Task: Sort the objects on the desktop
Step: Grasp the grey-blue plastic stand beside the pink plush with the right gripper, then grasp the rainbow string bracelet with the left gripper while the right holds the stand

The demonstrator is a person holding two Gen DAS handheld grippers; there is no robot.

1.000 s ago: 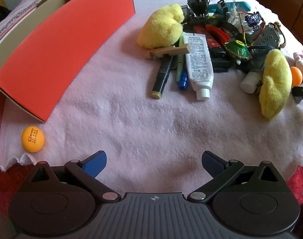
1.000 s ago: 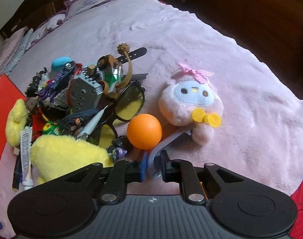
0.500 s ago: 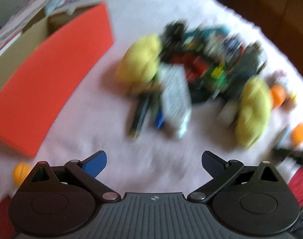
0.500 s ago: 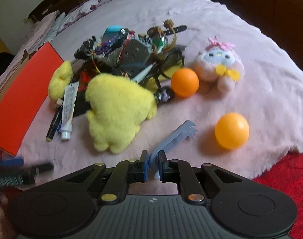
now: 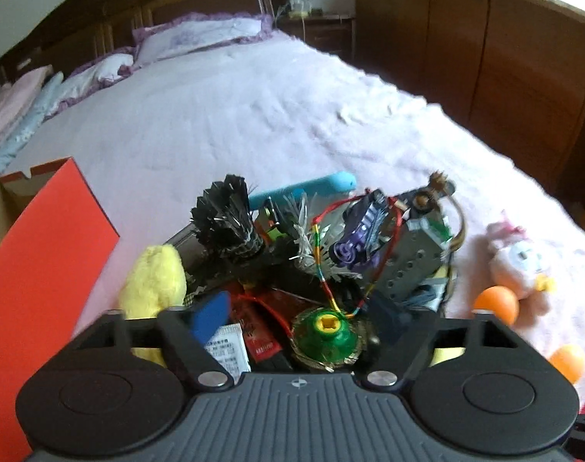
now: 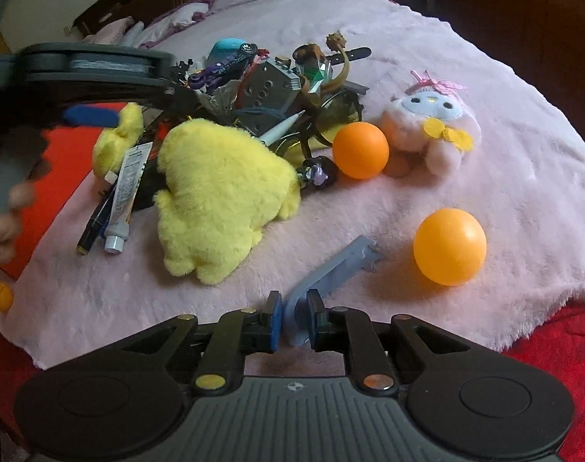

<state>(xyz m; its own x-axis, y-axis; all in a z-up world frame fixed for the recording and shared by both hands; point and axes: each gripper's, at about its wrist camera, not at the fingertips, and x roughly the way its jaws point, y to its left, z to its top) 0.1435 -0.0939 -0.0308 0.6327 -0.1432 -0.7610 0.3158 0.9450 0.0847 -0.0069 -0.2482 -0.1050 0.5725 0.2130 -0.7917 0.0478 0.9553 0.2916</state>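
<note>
Clutter is heaped on a pale pink fluffy blanket spread over a bed. Nearest in the right wrist view, the right hand-held gripper is seen with its jaws narrow and opening; a grey-blue plastic clip lies between them, its near end touching the right pad, a small gap on the left. Just right of the clip's far end rests an orange ping-pong ball. To the left lies a large yellow plush toy, and beside it a white tube with a grey cap next to a dark marker. Farther back, a second orange ball touches a pink plush doll with a bow.

In the left wrist view, the left hand-held gripper is held over the pile with its jaws fairly wide and closing; a green spinning top is seen between the fingers, though contact cannot be told. Behind it stand a black frayed tassel, a purple toy car looped by a red cord, and a grey perforated block. At the left edge an orange-red cardboard box stands open.
</note>
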